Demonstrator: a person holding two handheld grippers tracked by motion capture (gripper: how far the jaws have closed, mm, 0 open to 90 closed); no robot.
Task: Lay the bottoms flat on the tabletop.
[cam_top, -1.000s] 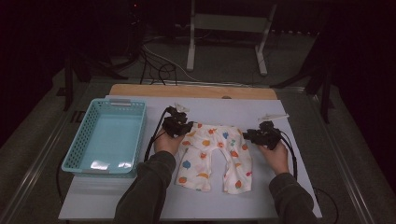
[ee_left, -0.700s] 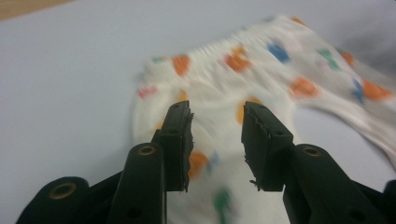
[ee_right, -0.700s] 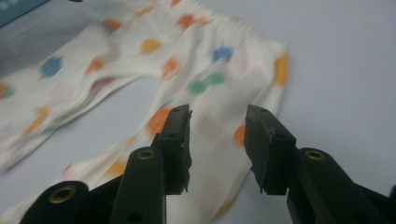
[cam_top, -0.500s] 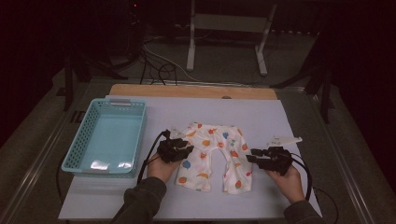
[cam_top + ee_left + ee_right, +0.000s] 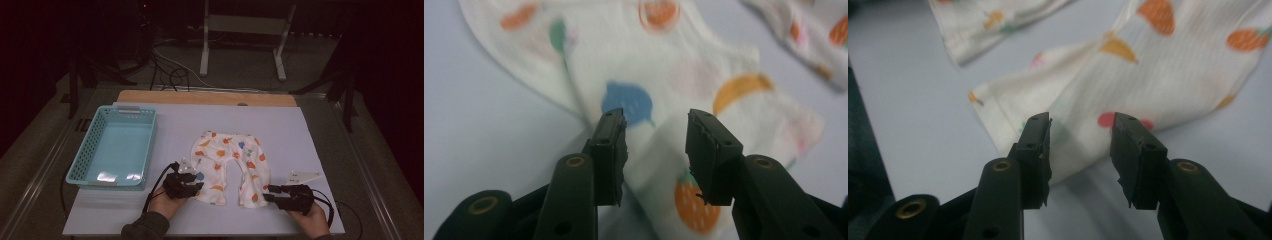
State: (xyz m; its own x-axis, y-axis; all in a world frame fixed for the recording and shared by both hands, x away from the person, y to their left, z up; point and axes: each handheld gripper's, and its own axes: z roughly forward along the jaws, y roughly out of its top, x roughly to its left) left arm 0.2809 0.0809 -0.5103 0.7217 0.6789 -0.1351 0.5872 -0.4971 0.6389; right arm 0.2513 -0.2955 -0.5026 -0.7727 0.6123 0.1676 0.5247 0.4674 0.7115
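Note:
White baby trousers printed with orange and blue fruit lie flat on the white table cover, waist to the far side, legs toward me. My left gripper sits at the outer edge of the left leg's lower part. In the left gripper view the open jaws hover just over the cloth near a blue fruit, pads clear of it. My right gripper points at the right leg's hem. Its jaws stand open above the hem edge. Both pairs of jaws have just been opening, with nothing pinched.
A light blue plastic basket stands on the left of the table cover. A wooden board edge runs along the far side. Beyond the table are a dark floor, cables and a metal stand.
Both hands have drawn back toward the near edge, from beside the waistband down to the leg ends. The trousers lie as before.

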